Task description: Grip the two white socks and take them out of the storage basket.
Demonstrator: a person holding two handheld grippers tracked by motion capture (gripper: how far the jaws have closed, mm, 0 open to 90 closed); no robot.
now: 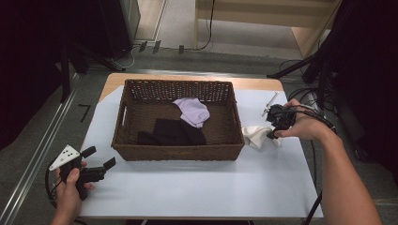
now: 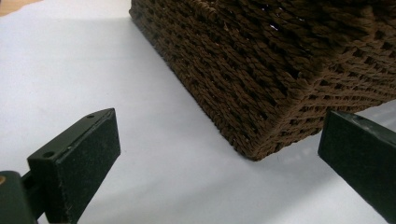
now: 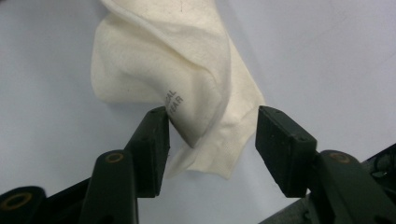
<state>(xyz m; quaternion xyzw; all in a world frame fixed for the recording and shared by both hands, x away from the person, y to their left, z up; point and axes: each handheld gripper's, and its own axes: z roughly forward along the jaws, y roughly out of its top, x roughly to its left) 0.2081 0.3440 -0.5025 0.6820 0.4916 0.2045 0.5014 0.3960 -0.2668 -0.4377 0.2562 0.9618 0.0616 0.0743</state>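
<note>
Step in hand: picking up the cream cloth (image 3: 187,88), likely for the wicker basket (image 1: 178,152). Right tool (image 3: 212,140) sits half open astride a raised fold, one pad brushing it, nothing clamped. Left tool (image 2: 219,163) hangs wide open and empty near the basket's front-left corner. Next: close on the fold, lift, carry over the rim. Cloth lies crumpled on the counter (image 1: 197,187), just right of the basket, with small grey print; it looks soft and thin.

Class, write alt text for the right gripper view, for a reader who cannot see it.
A crumpled cream cloth with small grey printed lettering lies on a pale table surface. The right tongs are open around its lower corner, one black jaw touching a fold, the other standing clear.
</note>
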